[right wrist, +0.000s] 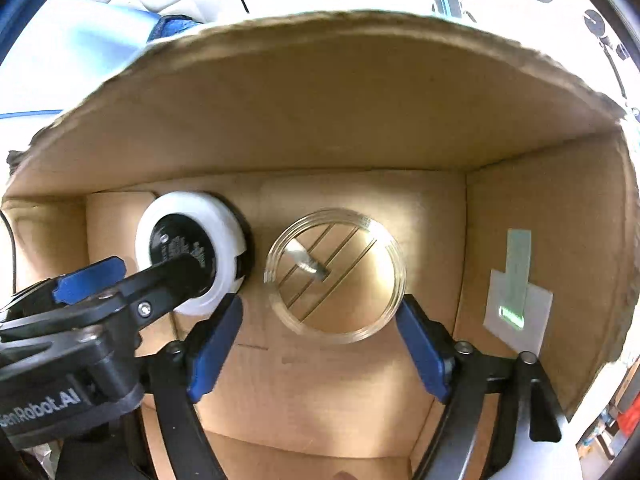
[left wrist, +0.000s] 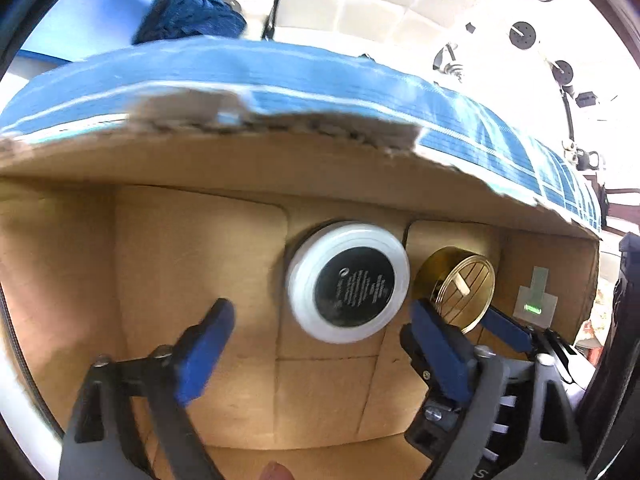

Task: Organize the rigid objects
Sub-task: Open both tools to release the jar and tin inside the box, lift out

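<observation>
Both grippers reach into an open cardboard box (left wrist: 192, 240). A white round jar with a black label (left wrist: 349, 282) lies on its side on the box floor; it also shows in the right wrist view (right wrist: 188, 248). Beside it lies a clear round jar with a gold tint (left wrist: 460, 286), seen end-on in the right wrist view (right wrist: 336, 276). My left gripper (left wrist: 324, 314) is open, its fingers either side of the white jar and apart from it. My right gripper (right wrist: 320, 316) is open, its blue pads flanking the clear jar without gripping it.
The box's far wall (right wrist: 340, 120) has a torn top edge with blue printed outside (left wrist: 280, 76). A taped patch with a green glow (right wrist: 516, 296) sits on the box's right wall. A blue knitted item (left wrist: 188, 12) lies beyond the box.
</observation>
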Demonstrator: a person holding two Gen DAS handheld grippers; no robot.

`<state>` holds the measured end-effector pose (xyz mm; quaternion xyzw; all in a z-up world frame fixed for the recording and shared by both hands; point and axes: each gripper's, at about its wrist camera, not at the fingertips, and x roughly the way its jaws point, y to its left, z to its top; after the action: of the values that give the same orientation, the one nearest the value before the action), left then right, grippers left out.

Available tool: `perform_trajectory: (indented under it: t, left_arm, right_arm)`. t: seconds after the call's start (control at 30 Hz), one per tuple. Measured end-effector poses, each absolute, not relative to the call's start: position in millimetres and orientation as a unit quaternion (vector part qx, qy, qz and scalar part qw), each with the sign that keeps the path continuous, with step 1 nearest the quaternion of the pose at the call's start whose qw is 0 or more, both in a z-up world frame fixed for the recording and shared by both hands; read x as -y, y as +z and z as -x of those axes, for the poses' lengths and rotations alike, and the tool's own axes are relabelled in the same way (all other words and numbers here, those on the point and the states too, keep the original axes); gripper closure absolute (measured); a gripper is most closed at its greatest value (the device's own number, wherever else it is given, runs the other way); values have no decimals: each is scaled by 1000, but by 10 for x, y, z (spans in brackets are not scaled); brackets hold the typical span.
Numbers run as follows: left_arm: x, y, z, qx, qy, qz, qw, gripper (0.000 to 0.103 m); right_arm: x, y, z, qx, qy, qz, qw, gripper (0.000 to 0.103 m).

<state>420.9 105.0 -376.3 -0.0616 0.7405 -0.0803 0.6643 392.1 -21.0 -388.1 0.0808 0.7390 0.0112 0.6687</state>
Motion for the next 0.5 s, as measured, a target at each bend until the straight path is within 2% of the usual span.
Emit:
perform_trajectory:
  t: [0.2,0.3,0.4,0.5]
  left_arm:
    - [-1149,-3385,-3895,-711,-68,36,699,7]
    - [-1200,-3215,-3778,-697,-64,27,713,7]
    - [-1232,-2993,-3550,-680,-64,17,730,7]
    - [-1300,-2745,-3635,-663,-58,11,747,7]
  right_arm:
    - [135,-3621,-3790,-729,14,-73,680,9]
    - [108,-3460,-3656,-721,13,-66,689,0]
    - [-35,-3267,-3484,-713,14,-59,699,0]
    - [-27,-3070,-3287,-703,12,-48,710,0]
